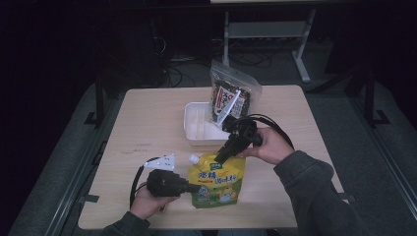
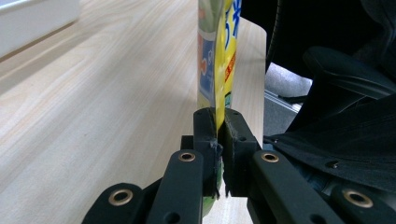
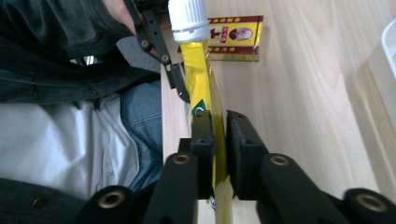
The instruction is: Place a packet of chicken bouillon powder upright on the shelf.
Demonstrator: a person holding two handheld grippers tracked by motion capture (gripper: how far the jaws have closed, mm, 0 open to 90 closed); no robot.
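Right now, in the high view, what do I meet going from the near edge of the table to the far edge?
Left gripper shut on the yellow spouted pouch → right gripper pinching the pouch's top edge → white tray → clear snack bag standing at the far edge.

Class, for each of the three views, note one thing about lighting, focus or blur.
High view: dim overall, the room beyond the table nearly black, the yellow pouch the brightest thing. Left gripper view: evenly lit wood grain, the near black jaws soft, the pouch edge fairly sharp. Right gripper view: the white cap slightly overexposed, the white tray edge at right blurred.
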